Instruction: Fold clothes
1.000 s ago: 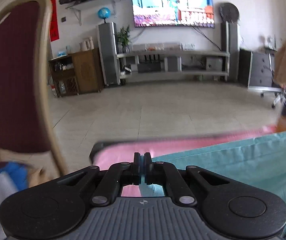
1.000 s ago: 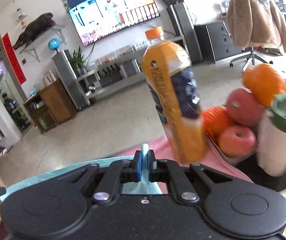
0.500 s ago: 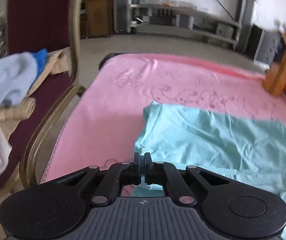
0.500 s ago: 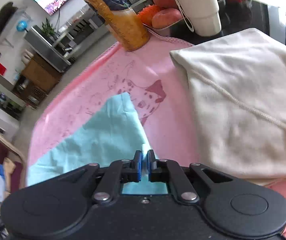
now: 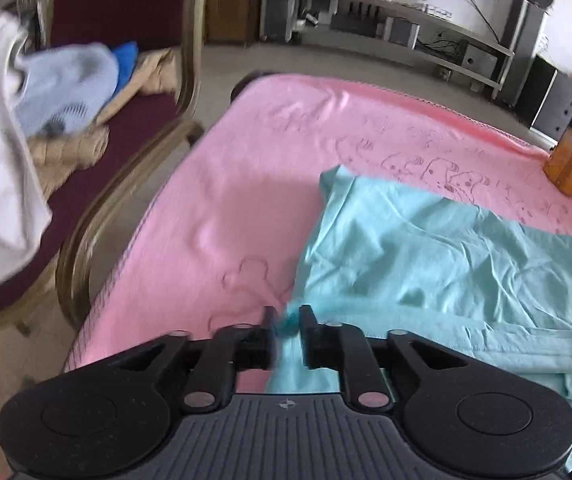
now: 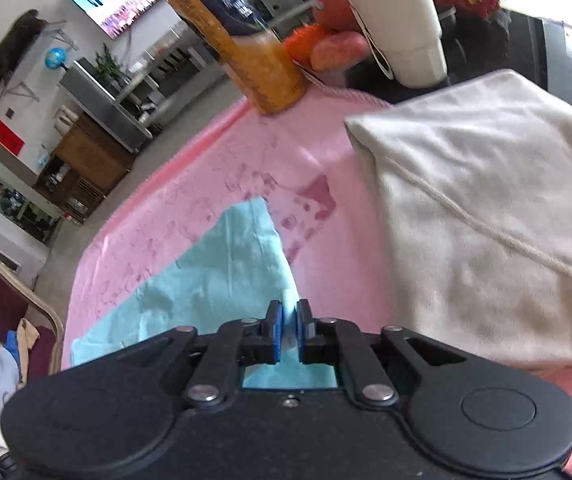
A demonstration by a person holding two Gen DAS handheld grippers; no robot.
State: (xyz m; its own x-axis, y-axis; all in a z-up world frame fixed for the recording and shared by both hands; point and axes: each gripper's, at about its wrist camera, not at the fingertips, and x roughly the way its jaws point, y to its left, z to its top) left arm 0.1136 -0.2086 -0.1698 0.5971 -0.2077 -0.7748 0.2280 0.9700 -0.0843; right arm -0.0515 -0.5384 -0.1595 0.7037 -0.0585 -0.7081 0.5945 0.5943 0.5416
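A teal garment lies spread and creased on the pink blanket that covers the table. My left gripper sits low at the garment's near left edge. Its jaws are opening, with a bunch of teal cloth loose in the gap. In the right wrist view the teal garment runs up to a point. My right gripper is at the garment's near right edge. Its jaws are also opening, with a thin strip of teal cloth between the blue pads.
A folded cream garment lies on the blanket to the right. Behind it stand an orange juice bottle, a white cup with a green lid and fruit. A maroon chair holding loose clothes stands left of the table.
Both grippers came down from mid-air to the blanket and laid the teal garment flat. Their jaws, pinched shut on the cloth before, now show a gap, wider on the left.
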